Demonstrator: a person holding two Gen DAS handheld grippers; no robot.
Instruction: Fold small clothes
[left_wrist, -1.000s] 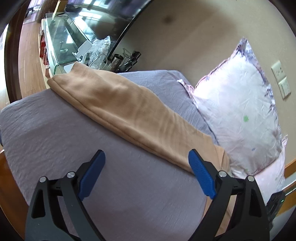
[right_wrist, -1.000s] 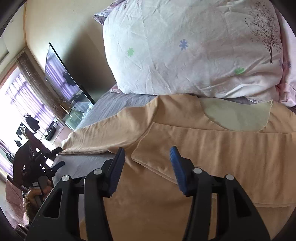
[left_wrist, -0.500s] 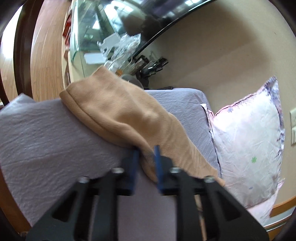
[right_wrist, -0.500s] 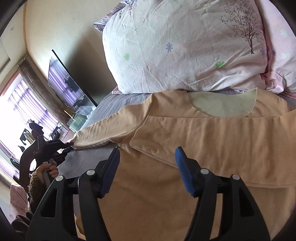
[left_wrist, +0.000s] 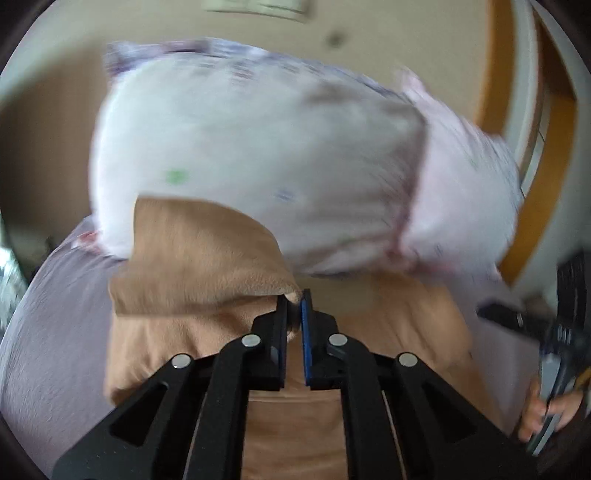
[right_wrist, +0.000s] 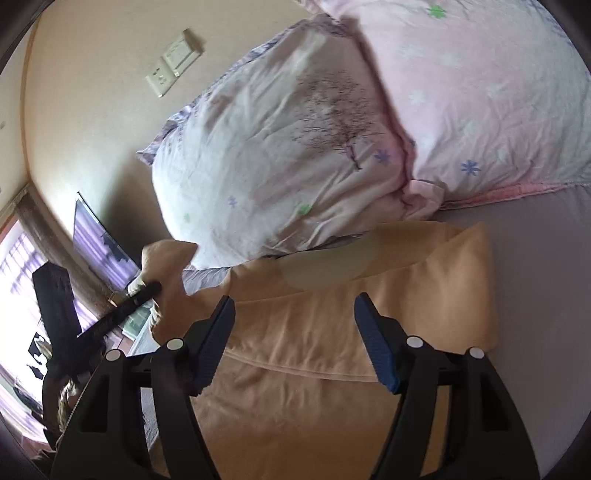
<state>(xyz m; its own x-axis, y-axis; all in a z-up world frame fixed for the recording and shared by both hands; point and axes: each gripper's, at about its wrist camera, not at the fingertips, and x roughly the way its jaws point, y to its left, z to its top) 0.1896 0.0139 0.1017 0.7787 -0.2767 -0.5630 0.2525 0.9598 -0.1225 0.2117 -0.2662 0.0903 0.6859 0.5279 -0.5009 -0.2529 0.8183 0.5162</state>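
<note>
While the tan garment (right_wrist: 332, 332) is spread on the grey bed sheet (right_wrist: 535, 295) near the head of the bed, one of its sleeves (left_wrist: 199, 254) is held off the sheet, pinched between the nearly closed blue pads of the left hand-held gripper (left_wrist: 294, 297). That sleeve is seen raised in front of the white flowered pillow (left_wrist: 258, 147), with the rest of the garment lying below it. In the right wrist view, the right hand-held gripper (right_wrist: 295, 310) is held wide open above the folded body of the garment, and nothing is gripped by it. A pale lining patch (right_wrist: 328, 266) is shown at the neckline, which lies just beside the lower edge of the white pillow. A pink pillow (right_wrist: 480, 92) is propped next to the white one at the head of the bed. Wall sockets (right_wrist: 173, 62) are seen above the pillows, and a dark screen (right_wrist: 103, 243) stands beyond the far side of the bed. The left wrist view is blurred.
</note>
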